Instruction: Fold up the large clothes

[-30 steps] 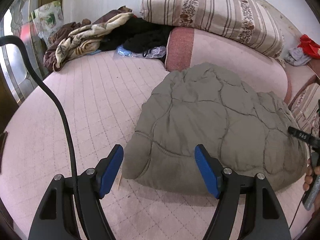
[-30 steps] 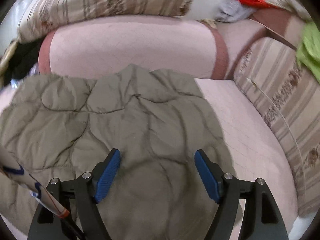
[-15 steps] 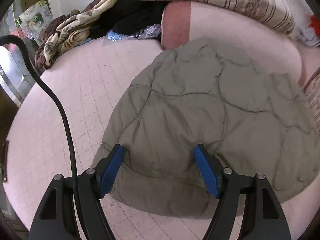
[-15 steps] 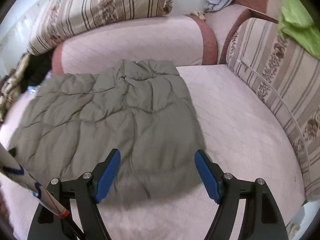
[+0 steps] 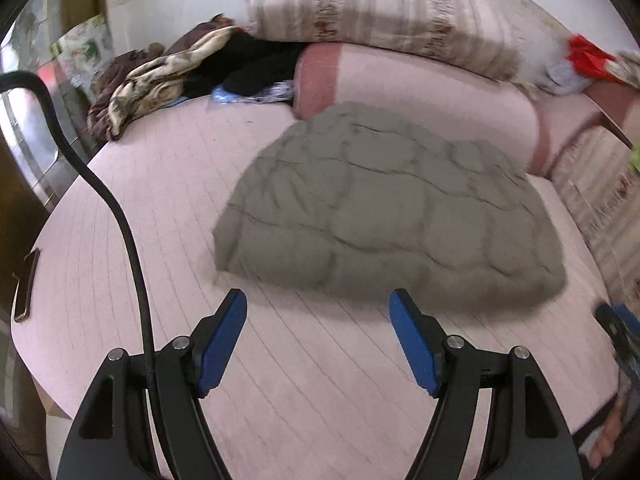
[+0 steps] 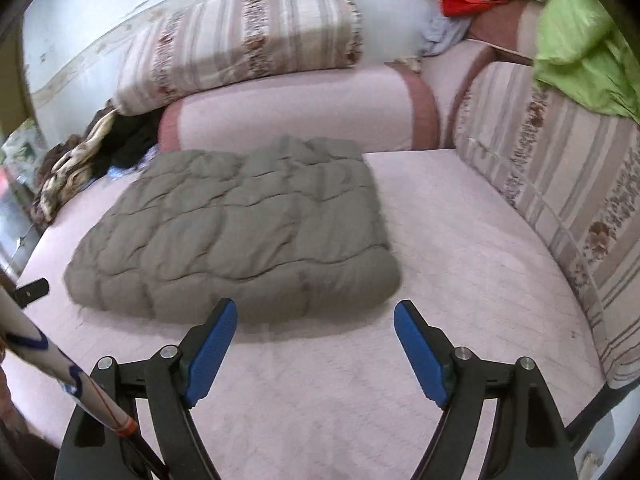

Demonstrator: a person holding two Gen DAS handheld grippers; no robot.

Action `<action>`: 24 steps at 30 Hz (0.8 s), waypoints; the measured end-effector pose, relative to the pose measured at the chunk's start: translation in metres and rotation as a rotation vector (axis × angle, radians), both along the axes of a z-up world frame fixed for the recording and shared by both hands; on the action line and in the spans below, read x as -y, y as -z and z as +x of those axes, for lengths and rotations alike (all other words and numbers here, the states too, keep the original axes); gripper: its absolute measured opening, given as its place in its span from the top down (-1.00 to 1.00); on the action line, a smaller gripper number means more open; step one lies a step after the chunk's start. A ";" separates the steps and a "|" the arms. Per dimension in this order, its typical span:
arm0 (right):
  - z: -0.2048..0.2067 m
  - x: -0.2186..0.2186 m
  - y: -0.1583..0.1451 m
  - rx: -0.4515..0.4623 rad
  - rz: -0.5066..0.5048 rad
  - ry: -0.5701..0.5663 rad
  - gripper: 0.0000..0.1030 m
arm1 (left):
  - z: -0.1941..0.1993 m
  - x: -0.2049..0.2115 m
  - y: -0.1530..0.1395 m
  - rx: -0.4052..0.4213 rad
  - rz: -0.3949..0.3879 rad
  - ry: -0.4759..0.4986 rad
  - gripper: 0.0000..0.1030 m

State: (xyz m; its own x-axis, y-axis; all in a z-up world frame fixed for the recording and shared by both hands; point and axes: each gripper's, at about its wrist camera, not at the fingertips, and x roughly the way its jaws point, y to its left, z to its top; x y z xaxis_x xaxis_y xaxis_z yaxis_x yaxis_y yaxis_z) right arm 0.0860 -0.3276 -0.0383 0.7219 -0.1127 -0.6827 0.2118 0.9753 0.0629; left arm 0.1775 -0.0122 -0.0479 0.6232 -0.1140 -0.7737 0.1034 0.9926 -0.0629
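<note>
Grey-green quilted padded jacket: folded compact, mid-bed; left gripper spread, empty; right gripper opening, empty; folding seemingly complete

Left wrist view: fisheye lens behind the left gripper, facing forward and steeply down along its two blue fingers, taking in the pink bed surface close below and the folded grey quilted garment just beyond the fingertips, slightly right of centre. Right wrist view: same mounting behind the right gripper, tilted down, with the garment just ahead and left of centre. Shared field: the garment, the pink bolster, the striped pillow and the heap of clothes at far left.
</note>
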 end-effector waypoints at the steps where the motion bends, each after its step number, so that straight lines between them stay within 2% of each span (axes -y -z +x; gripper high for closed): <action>1: 0.001 -0.004 -0.004 0.008 0.018 -0.028 -0.63 | -0.008 0.003 -0.004 0.000 -0.008 0.018 -0.41; 3: -0.006 0.000 -0.017 0.072 0.119 -0.077 -0.63 | -0.022 0.003 -0.013 0.012 -0.018 0.020 -0.41; 5: -0.022 0.018 -0.032 0.170 0.249 -0.063 -0.67 | -0.034 -0.002 -0.022 0.034 -0.012 0.000 -0.41; 7: -0.033 0.037 -0.036 0.215 0.317 -0.010 -0.74 | -0.045 -0.009 -0.029 0.051 0.015 -0.040 -0.41; 9: -0.042 0.055 -0.032 0.221 0.321 0.049 -0.74 | -0.052 -0.016 -0.030 0.058 0.031 -0.077 -0.41; 14: -0.054 0.070 0.002 0.129 0.243 0.122 -0.75 | -0.064 -0.025 -0.020 0.048 0.052 -0.144 -0.41; 20: -0.054 0.060 0.045 0.000 0.230 0.085 -0.74 | -0.063 -0.008 -0.006 0.025 0.072 -0.101 -0.41; 24: -0.044 0.046 0.048 -0.028 0.227 0.033 -0.74 | -0.061 0.008 -0.003 0.018 0.059 -0.048 -0.41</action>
